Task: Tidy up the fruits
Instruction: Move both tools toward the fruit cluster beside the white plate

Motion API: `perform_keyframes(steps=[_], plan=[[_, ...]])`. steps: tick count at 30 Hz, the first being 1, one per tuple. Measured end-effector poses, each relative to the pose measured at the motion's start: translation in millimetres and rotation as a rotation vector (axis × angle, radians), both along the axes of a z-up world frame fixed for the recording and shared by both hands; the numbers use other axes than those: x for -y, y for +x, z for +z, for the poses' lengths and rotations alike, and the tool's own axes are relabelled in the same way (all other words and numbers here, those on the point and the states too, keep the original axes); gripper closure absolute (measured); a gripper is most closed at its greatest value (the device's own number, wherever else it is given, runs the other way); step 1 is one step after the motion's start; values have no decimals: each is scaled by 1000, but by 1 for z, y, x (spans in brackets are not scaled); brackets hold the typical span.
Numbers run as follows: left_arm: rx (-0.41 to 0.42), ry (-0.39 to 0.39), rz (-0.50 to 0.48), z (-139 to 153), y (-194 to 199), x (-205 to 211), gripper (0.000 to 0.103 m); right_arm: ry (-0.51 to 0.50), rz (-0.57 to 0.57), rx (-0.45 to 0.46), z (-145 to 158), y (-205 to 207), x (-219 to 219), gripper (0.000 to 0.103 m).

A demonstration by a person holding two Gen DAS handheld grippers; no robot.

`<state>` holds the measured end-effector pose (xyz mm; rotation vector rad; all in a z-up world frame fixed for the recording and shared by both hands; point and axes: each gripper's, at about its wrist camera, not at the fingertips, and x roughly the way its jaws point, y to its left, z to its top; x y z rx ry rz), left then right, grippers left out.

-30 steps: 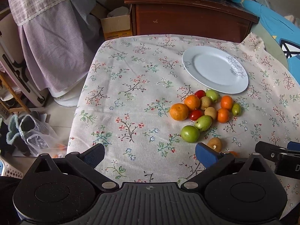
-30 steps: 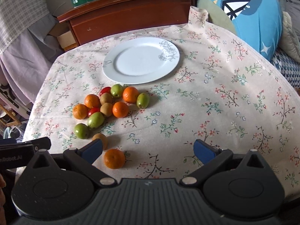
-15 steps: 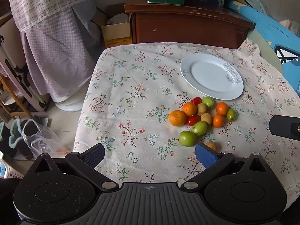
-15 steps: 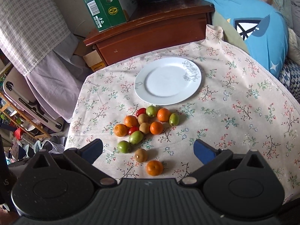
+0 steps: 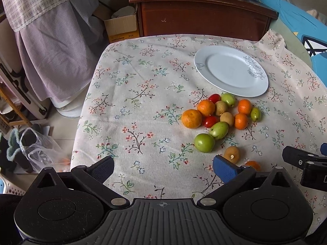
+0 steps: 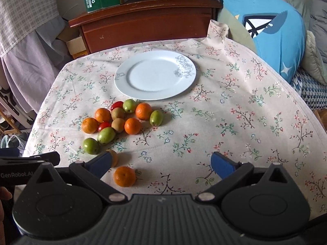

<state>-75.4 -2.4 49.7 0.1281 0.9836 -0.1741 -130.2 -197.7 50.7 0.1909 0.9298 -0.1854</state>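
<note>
— So what is changing right now?

— I am bringing both hands back down toward the tabletop (image 6: pixel 245 106). Half a second ago my right camera was sitting higher and seeing more of the room; now the fruit is filling more of the view again.

— Are you holding anything?

— No. My right fingers (image 6: pixel 161 161) are standing wide open with nothing between them, and my left fingers (image 5: pixel 163 166) are spread open and empty too.

— Where is the fruit?

— Nothing is sitting on the plate (image 6: pixel 122 81) yet. The cluster (image 6: pixel 122 120) of oranges, green fruits, brown fruits and two tomatoes is lying just in front of it, touching one another. A brown fruit (image 5: pixel 232 154) is lying apart, nearer me, and one orange (image 6: pixel 124 176) is lying nearest of all, just inside my right hand's left finger.

— So what does that mean for the job?

— Sorting is not really starting yet, I am judging. Lowering like this is putting my right hand over that lone orange, so I am expecting it to be the first pick. My left hand is hovering beside the right one, near the brown fruit.
</note>
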Motion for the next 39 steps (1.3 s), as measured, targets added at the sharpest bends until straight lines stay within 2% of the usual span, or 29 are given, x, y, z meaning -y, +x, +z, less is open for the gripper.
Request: perform_keyframes(steps=[10,14,21,39], plan=[[-18,0,-47,-15,9,12,0,-50,-30,-96,-25,7,0,1],[-14,17,-40,-20,10,11,0,-42,-21,-90,-28,8,-3,2],[-20,15,-46,-25,12,12,0,-106,2,-71,-29,13,-10,3],[-20,3,-64,-25,7,14,0,-97,16,-94,-35,16,-13,6]])
